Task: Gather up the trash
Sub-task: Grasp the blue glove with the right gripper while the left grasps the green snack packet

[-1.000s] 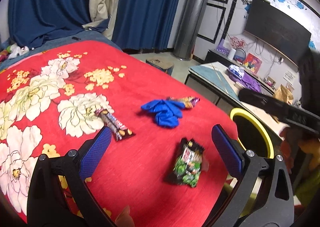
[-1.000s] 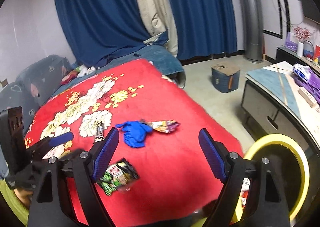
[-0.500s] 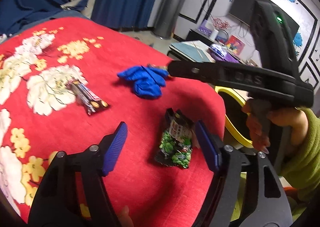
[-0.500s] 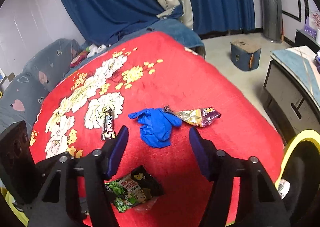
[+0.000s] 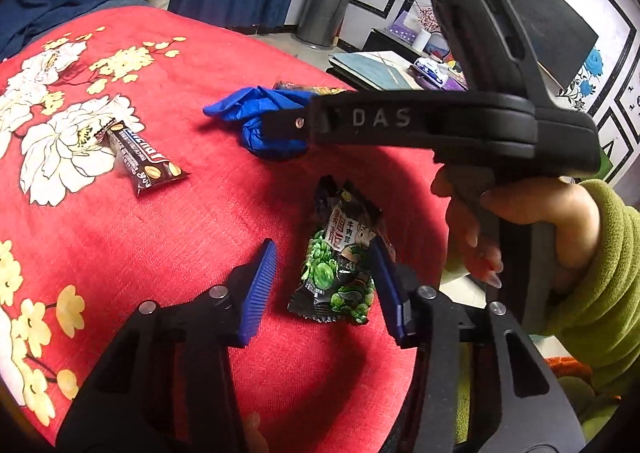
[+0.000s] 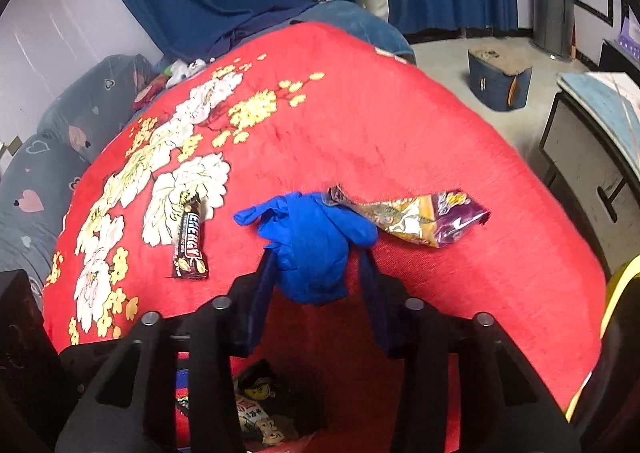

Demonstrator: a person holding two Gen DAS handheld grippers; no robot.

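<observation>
- Left wrist view: I am bringing the left gripper [image 5: 324, 285] down over the green snack packet [image 5: 340, 261], which is lying flat on the red floral blanket [image 5: 224, 53]. Its jaws have just been closing and are standing at a narrow gap; the packet is sitting between them, close against the right-hand pad, with clear blanket showing before the left-hand pad. I am judging it not yet pinched.
- I should be shifting slightly so the packet centres, then pressing the tips into the soft blanket before squeezing, or the foil may be sliding out.
- The chocolate bar [image 5: 140, 157] is lying well beyond the left jaw.
- Right wrist view: I am straddling the crumpled blue glove [image 6: 312, 241] with the right gripper [image 6: 320, 273]; its jaws have also just been closing and are flanking the glove's lower bunch, seemingly just short of gripping.
- The purple-and-yellow wrapper [image 6: 424, 219] is touching the glove beyond the right jaw, so I should be pinching low and lifting straight to avoid dragging it.
</observation>
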